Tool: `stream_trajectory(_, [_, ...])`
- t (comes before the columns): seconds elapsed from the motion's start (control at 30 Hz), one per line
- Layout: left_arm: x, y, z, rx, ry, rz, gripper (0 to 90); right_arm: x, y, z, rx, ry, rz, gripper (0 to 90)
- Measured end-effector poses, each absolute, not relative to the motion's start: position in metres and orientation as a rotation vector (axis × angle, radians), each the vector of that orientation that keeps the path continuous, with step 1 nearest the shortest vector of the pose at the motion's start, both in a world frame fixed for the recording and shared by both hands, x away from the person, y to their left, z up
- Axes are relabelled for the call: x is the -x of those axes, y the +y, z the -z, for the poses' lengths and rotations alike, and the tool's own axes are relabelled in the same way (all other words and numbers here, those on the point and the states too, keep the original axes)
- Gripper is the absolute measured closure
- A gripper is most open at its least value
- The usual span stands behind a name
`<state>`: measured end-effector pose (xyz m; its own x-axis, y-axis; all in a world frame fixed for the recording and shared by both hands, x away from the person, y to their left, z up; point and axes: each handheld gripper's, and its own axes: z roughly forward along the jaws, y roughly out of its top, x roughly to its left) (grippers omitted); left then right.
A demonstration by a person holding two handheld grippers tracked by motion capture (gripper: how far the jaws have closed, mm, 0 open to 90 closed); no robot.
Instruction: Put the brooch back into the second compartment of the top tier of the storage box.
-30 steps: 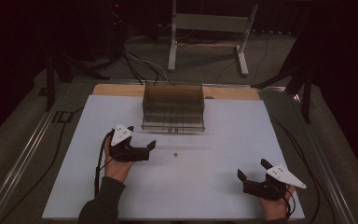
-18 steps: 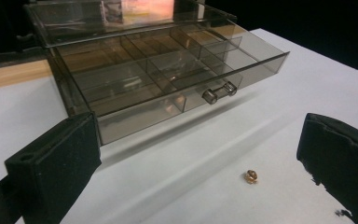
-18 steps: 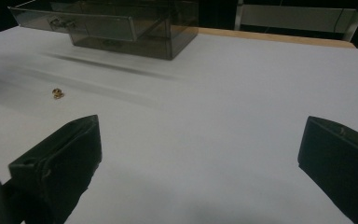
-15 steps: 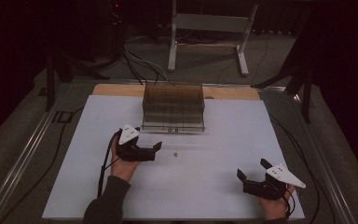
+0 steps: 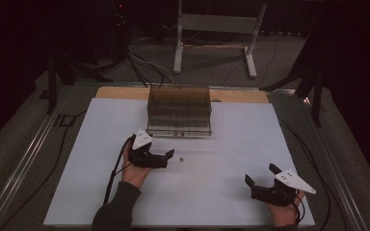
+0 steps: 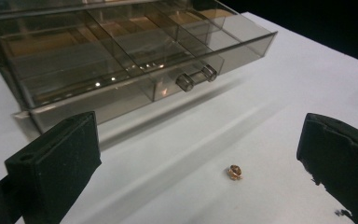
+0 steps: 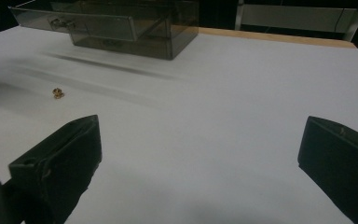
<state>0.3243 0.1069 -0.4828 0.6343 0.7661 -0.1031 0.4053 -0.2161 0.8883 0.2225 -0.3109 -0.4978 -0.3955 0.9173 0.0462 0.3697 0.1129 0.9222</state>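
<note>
Smoked clear drawer box (image 5: 178, 110), far table (image 5: 250, 144) centre; drawer (image 6: 135, 65) pulled out, compartments bare. Small gold ring (image 6: 235, 171) on open white surface between spread left gripper (image 5: 166, 159) jaws. Right gripper (image 5: 259, 179) spread, near front edge.

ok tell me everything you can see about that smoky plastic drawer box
The drawer box is a low, smoke-tinted see-through plastic case at the far middle of the white table. Its single drawer is pulled out toward the person, split by clear dividers into compartments that look empty, with two small round knobs on the front. It sits flat and upright; neither gripper touches it. A tiny gold piece lies apart on the table before it.
</note>
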Motion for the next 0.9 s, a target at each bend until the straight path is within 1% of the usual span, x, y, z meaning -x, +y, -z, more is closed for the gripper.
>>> stream_trajectory(0.9, [-0.339, 0.072, 0.501, -1.969, 0.943, -0.402, 0.2, -0.223, -0.311, 0.498, -1.249, 1.839, -1.266, 0.1])
